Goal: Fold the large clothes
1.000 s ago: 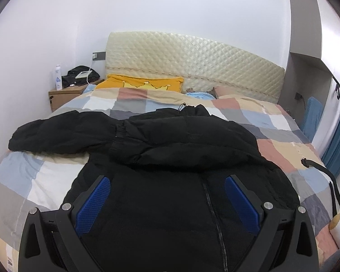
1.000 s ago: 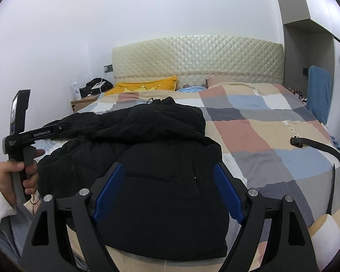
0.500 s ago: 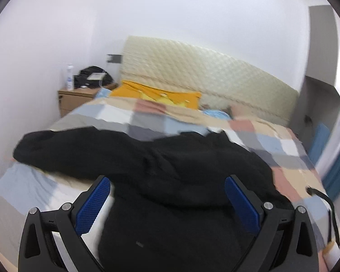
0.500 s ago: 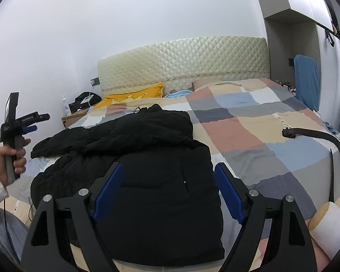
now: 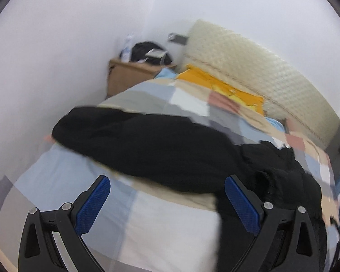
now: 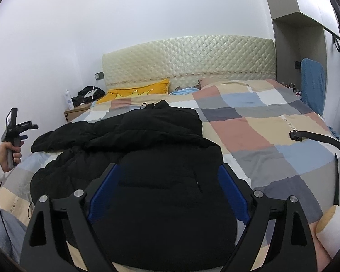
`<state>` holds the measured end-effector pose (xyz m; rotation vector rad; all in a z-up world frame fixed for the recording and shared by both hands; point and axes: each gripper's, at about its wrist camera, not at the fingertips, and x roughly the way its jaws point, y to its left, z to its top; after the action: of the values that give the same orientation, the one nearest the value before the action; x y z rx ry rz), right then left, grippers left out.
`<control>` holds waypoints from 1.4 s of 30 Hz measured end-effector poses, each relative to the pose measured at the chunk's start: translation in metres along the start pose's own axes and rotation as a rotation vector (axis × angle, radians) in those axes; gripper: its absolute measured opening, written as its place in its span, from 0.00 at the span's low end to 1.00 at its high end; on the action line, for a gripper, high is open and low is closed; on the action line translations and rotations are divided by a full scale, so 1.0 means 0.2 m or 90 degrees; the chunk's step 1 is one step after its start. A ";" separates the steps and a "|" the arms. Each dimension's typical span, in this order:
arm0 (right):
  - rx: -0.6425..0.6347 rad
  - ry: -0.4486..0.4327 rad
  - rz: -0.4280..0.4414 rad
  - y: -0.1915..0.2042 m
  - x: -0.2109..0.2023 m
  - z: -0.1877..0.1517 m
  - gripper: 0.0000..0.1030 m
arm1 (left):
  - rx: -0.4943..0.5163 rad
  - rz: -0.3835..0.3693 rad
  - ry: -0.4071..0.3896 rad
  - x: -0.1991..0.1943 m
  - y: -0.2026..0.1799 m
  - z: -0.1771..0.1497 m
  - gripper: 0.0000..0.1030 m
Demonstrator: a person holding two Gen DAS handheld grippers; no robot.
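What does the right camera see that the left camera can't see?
Only the right camera shows the hand holding the left tool, the black strap and the blue towel. Only the left camera shows the left tool's blue pads spread open. Both show the black jacket, checked blanket, yellow pillow and nightstand.

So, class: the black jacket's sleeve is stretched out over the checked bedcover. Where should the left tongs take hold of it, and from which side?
Grip the sleeve at its cuff end, coming from the bed's left edge. That end lies free on the bedcover, away from the jacket body, so it can be swung across. The left tongs are open and aimed that way. The view is blurred, so the cuff's exact edge is uncertain.
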<state>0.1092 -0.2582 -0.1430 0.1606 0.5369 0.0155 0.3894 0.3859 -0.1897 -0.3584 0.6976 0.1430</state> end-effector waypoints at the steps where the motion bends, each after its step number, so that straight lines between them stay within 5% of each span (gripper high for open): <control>1: -0.002 0.004 -0.004 0.02 0.02 0.00 0.87 | -0.028 -0.007 0.010 0.05 0.09 0.02 0.99; 13: 0.014 0.051 -0.021 0.24 0.27 0.07 0.90 | -0.320 -0.127 0.071 0.66 0.90 -0.01 0.99; 20: -0.005 0.058 -0.047 0.33 0.35 0.10 0.90 | -0.329 -0.178 0.015 0.82 1.02 0.08 0.98; 25: 0.000 0.078 -0.047 0.35 0.42 0.10 0.90 | -0.351 -0.157 0.012 0.92 1.07 0.15 0.93; 28: -0.011 0.085 -0.055 0.36 0.45 0.09 0.90 | -0.376 -0.132 -0.006 0.95 1.08 0.17 0.86; 29: -0.008 0.088 -0.057 0.36 0.46 0.09 0.90 | -0.382 -0.119 -0.009 0.95 1.08 0.18 0.76; 30: -0.005 0.091 -0.055 0.35 0.47 0.09 0.90 | -0.389 -0.101 -0.009 0.96 1.09 0.19 0.56; 33: 0.002 0.093 -0.050 0.35 0.46 0.09 0.90 | -0.422 -0.081 -0.004 0.96 1.13 0.19 0.29; 36: 0.001 0.084 -0.044 0.34 0.43 0.10 0.90 | -0.441 -0.058 -0.025 0.86 1.15 0.19 0.16; 42: 0.000 0.071 -0.026 0.31 0.35 0.11 0.90 | -0.419 -0.018 -0.064 0.62 1.04 0.30 0.10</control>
<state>0.1828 -0.1962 -0.1495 0.1492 0.6514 -0.0158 0.4691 0.6022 -0.2855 -0.9833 0.5312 0.3635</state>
